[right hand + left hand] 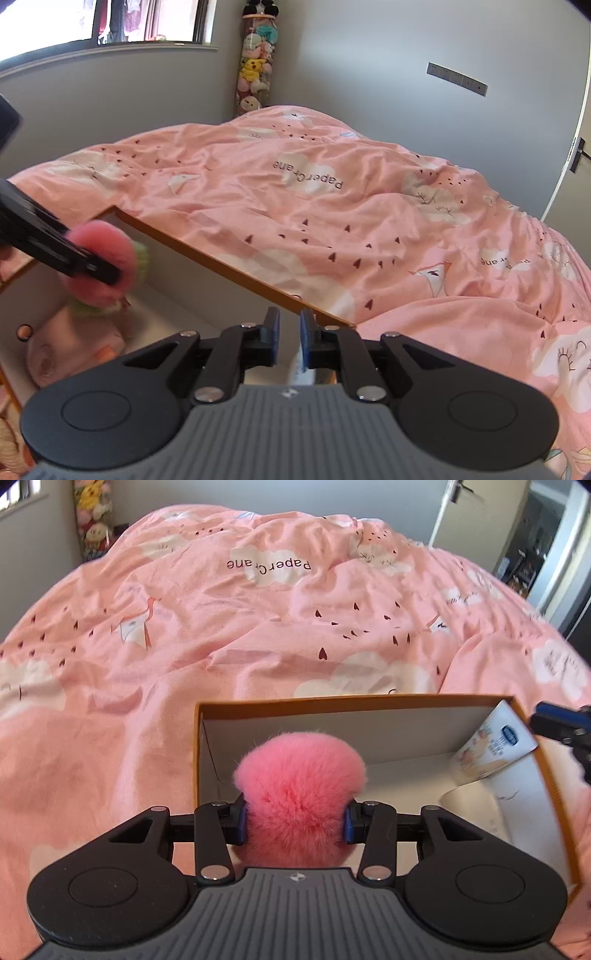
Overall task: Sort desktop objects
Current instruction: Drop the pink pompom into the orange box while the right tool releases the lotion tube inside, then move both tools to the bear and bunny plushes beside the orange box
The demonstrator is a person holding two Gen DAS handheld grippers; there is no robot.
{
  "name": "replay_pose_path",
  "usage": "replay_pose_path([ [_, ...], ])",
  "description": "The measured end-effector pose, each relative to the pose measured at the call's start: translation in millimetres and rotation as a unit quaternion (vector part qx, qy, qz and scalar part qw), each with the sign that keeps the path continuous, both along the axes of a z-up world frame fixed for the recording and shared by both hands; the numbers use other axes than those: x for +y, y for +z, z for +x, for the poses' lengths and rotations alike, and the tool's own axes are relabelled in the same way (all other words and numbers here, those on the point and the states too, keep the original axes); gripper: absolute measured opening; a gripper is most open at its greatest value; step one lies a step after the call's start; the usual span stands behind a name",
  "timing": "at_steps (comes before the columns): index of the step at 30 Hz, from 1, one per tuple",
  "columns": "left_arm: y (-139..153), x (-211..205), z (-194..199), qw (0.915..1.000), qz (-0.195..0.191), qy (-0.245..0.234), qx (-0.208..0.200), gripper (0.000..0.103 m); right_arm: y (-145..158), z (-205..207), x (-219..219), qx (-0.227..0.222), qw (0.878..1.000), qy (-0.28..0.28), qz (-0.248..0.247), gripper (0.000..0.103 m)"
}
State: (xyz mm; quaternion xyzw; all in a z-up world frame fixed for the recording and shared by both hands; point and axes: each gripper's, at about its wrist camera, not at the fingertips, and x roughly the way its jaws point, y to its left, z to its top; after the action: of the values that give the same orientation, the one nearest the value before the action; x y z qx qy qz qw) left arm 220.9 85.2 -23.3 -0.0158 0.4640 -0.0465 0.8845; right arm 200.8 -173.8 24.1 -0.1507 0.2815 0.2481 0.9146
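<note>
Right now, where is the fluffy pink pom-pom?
The fluffy pink pom-pom is clamped in the left gripper, over the near-left part of the open orange-rimmed cardboard box on the pink bedspread.

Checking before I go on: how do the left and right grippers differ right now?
The left gripper is shut on the pink fluffy toy, while the right gripper holds nothing. The left's jaws stand wide around the toy; the right's are only slightly apart. The left hangs above the box interior, the right near its rim. Both have blue pads.
</note>
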Motion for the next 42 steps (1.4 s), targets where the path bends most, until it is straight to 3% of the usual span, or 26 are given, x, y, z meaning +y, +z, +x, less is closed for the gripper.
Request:
replay_pose_path([
  [8, -10.1, -29.2, 2.6, 0.9908, 0.128, -0.042, -0.009, 0.051, -12.2, -12.8, 5.1, 0.034, 0.999, 0.013, -0.005, 0.019],
  [17, -24.1, -47.3, -0.4, 0.9725, 0.219, -0.077, -0.018, 0.051, -21.4, -15.3, -4.1, 0.056, 0.998, 0.001, -0.006, 0.02],
  [22, -9.1, -41.6, -7.2, 0.9794, 0.19, -0.065, -0.024, 0.051, -21.7, -18.9, -9.3, 0.066, 0.998, -0.008, 0.0, 0.021],
  [26, 21.4, -38.1, -28.5, 0.9851, 0.151, -0.066, -0.05, 0.051, -14.4, -32.7, -10.8, 0.068, 0.998, -0.01, 0.012, 0.031],
  [32, 68.2, -33.1, -79.1, 0.9897, 0.093, -0.066, -0.087, 0.052, 5.7, -69.1, -12.1, 0.064, 0.996, -0.009, 0.055, 0.031],
  [37, 79.7, -24.9, -119.4, 0.9928, 0.076, -0.057, -0.073, 0.052, 12.4, -98.5, -10.3, 0.115, 0.987, -0.001, 0.112, 0.031],
  [42, 70.9, -12.8, -153.7, 0.9967, 0.07, -0.027, -0.031, 0.053, -1.5, -127.4, 7.1, 0.184, 0.974, 0.01, 0.128, 0.032],
])
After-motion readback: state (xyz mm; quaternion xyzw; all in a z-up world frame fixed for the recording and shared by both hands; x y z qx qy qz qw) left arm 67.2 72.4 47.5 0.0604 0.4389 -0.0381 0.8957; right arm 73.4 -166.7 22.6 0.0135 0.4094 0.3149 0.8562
